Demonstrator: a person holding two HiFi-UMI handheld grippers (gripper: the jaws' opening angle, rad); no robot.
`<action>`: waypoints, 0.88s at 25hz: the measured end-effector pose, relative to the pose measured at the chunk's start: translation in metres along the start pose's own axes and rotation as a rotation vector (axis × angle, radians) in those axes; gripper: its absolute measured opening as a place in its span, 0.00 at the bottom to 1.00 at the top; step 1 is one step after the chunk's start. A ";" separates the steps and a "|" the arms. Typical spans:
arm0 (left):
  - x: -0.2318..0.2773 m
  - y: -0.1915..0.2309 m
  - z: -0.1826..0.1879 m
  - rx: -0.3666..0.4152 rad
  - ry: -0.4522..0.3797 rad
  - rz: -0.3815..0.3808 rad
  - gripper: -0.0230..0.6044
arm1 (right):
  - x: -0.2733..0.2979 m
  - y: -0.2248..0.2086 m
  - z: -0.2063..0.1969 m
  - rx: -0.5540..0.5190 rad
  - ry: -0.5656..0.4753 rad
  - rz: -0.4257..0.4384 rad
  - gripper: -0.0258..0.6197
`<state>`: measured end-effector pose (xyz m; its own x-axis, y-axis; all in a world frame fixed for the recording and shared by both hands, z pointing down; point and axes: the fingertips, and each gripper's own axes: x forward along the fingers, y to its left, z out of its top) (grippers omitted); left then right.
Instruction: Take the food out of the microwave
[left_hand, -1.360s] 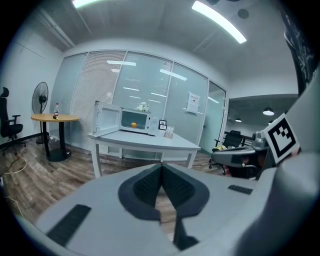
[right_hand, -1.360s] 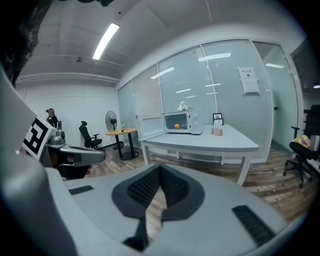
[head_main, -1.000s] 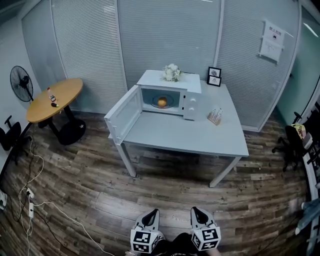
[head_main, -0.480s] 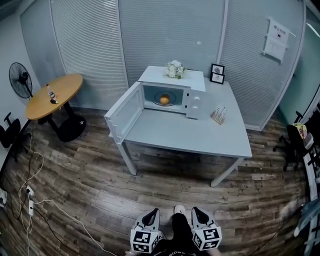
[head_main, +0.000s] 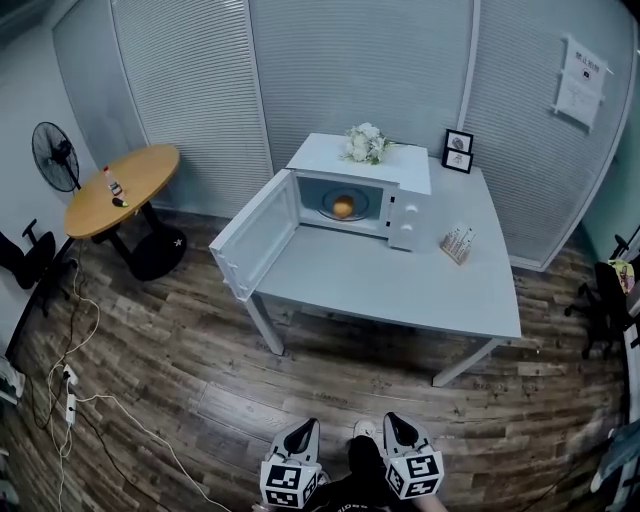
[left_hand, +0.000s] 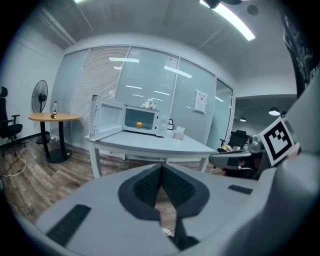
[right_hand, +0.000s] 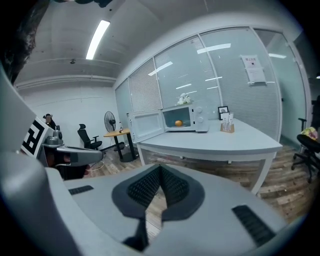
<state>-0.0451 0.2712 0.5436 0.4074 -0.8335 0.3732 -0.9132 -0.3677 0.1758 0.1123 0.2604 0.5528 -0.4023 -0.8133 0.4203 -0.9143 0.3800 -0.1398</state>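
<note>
My left gripper (head_main: 306, 427) and right gripper (head_main: 393, 422) both have jaws pressed together, empty (bare floor beneath). Well ahead on the table (head_main: 400, 285), the microwave (head_main: 405, 210) stands door (head_main: 255, 243) open, the orange (head_main: 343, 207) inside, not yet reached.

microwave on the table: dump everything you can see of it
White boxy microwave, upright at the back of the pale table. Its door, hinged on the head view's left, stands wide open past the table's left edge. The control panel with two knobs is on the right. Inside, a round orange food sits on a plate. White flowers rest on top.
</note>
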 end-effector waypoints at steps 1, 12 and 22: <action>0.007 0.001 0.004 -0.004 0.000 0.006 0.05 | 0.007 -0.006 0.004 0.001 0.001 0.003 0.04; 0.086 0.011 0.037 -0.041 0.027 0.059 0.05 | 0.075 -0.068 0.048 -0.007 -0.008 0.063 0.04; 0.162 -0.018 0.065 -0.059 0.018 0.044 0.05 | 0.107 -0.136 0.075 -0.008 -0.011 0.081 0.04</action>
<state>0.0371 0.1160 0.5423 0.3671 -0.8407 0.3980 -0.9285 -0.3050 0.2119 0.1903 0.0890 0.5498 -0.4758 -0.7843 0.3982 -0.8782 0.4487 -0.1656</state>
